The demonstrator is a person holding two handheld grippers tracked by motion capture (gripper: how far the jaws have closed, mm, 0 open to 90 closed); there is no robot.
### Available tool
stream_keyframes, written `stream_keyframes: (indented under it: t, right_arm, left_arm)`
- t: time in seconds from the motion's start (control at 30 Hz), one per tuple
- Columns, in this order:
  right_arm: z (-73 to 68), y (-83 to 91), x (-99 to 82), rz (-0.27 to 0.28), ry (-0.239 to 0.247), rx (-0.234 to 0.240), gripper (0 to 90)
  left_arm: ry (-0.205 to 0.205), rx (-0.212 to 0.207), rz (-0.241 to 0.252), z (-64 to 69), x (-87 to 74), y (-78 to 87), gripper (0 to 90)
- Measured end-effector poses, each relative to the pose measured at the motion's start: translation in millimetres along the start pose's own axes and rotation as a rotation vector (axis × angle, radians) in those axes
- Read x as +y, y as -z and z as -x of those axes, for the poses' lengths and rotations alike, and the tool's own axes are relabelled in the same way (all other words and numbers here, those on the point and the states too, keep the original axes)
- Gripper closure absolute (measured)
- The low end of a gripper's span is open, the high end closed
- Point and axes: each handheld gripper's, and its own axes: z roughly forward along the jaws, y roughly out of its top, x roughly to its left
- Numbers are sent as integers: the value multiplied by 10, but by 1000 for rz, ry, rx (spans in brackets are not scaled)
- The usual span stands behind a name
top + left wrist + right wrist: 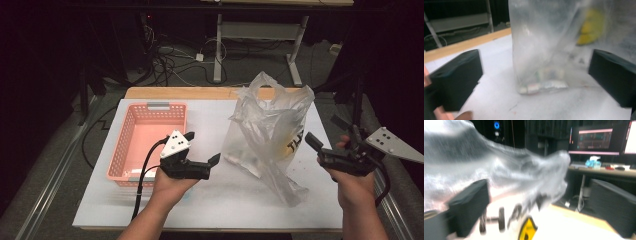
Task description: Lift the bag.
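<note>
One crumpled translucent plastic bag (267, 127), upright

dark room, cabled floor (175, 60), desk monitors (596, 141)

The bag (270, 127) was thin, clear plastic film, crinkled and glossy where light caught its folds. The basket (145, 142) looked like matt pink moulded plastic with a perforated lattice wall. The worktop (215, 200) had a smooth, matt white surface edged in pale wood. Each claw's jaws appeared matt black, perhaps rubbery; blur hid detail.
</note>
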Motion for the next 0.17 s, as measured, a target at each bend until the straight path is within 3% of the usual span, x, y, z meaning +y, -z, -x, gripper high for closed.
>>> stream_keyframes:
  t: [0.1,0.17]
  right_arm:
    - [-11,-1,-107,-49,13,8,1]
    - [-8,-1,-169,-53,6,7,1]
  left_arm:
    - [3,10,3,-2,-24,36,0]
    - [7,15,6,-8,-32,55,0]
